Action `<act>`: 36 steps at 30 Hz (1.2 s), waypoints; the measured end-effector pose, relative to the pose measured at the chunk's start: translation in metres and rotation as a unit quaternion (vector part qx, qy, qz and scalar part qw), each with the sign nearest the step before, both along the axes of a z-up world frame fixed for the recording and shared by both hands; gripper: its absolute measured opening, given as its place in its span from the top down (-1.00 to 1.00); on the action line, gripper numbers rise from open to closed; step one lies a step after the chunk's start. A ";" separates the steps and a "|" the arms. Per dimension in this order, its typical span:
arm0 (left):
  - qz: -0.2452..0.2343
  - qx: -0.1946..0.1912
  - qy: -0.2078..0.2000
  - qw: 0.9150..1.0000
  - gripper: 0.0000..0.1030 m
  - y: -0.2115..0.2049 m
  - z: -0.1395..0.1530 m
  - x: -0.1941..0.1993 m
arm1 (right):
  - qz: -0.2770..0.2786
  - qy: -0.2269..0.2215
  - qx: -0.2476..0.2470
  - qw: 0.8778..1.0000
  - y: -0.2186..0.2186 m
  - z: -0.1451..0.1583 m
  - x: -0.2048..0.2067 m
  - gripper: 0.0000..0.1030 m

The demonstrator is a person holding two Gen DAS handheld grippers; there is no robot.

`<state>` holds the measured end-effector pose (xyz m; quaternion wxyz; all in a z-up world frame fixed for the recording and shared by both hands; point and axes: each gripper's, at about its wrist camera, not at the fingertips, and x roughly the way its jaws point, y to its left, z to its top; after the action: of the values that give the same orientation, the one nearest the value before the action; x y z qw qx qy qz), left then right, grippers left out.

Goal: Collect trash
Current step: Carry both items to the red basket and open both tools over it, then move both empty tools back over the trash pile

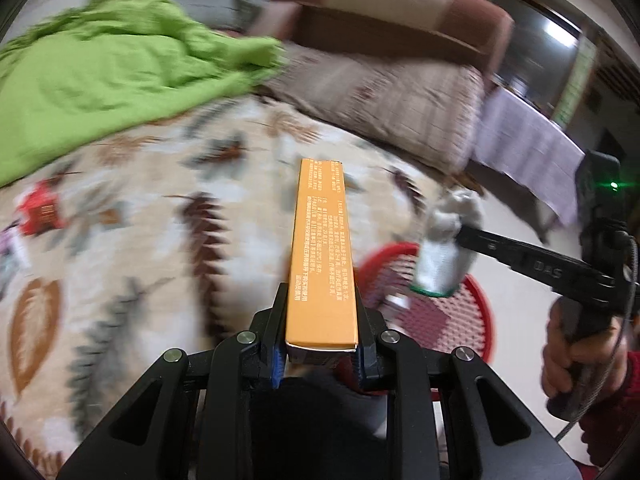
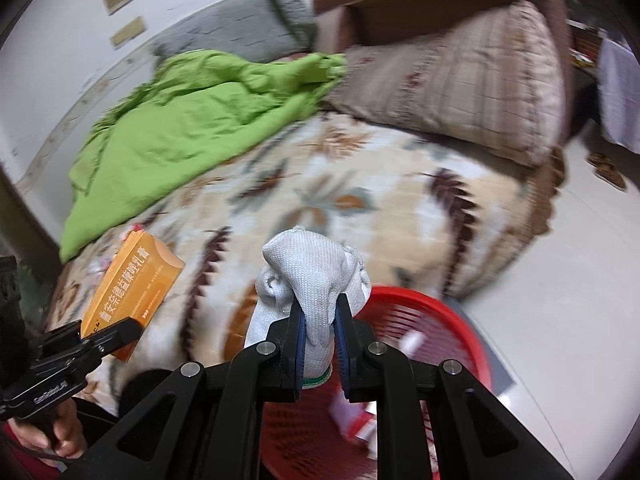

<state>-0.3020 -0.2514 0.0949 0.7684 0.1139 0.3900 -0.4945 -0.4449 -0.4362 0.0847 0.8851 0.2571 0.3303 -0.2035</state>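
Note:
My left gripper (image 1: 320, 300) is shut on a long orange carton (image 1: 322, 248), which sticks out forward over the leaf-patterned bedspread (image 1: 160, 240). In the right wrist view the same orange carton (image 2: 134, 280) shows at the lower left, clamped in the left gripper (image 2: 120, 330). My right gripper (image 2: 320, 308) is shut on a crumpled white knit glove (image 2: 312, 268) with a green cuff. The white glove (image 1: 448, 240) hangs from the right gripper (image 1: 460, 236) above the red mesh basket (image 1: 476, 312). The red basket (image 2: 448, 320) stands on the floor beside the bed and holds some scraps.
A red packet (image 1: 40, 212) lies on the bedspread at the far left. A green blanket (image 2: 192, 120) is bunched toward the wall, and a beige pillow (image 2: 460, 88) leans at the head. Pale floor (image 2: 580, 260) runs along the bed's right side. A hand (image 1: 568, 356) grips the right handle.

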 end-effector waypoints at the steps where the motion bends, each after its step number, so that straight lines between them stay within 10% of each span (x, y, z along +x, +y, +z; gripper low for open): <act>1: -0.015 0.003 0.008 1.000 0.53 -0.011 -0.003 -0.008 | -0.007 0.005 0.000 1.000 -0.004 -0.002 -0.007 0.70; 15: -0.057 0.024 0.037 0.997 0.07 -0.049 -0.020 -0.033 | -0.034 0.024 -0.004 0.999 -0.022 -0.013 -0.030 0.27; 26: 0.062 0.009 0.017 0.998 0.04 0.032 -0.002 0.031 | 0.070 -0.012 -0.003 0.997 0.034 0.002 0.056 0.01; 36: 0.202 0.009 0.002 0.979 0.00 0.130 -0.004 0.098 | 0.169 -0.014 0.009 0.985 0.106 0.002 0.165 -0.15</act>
<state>-0.2044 -0.1213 0.0913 0.8504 0.0388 0.4115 -0.3255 -0.2799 -0.3306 0.0865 0.9089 0.2078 0.3588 -0.0443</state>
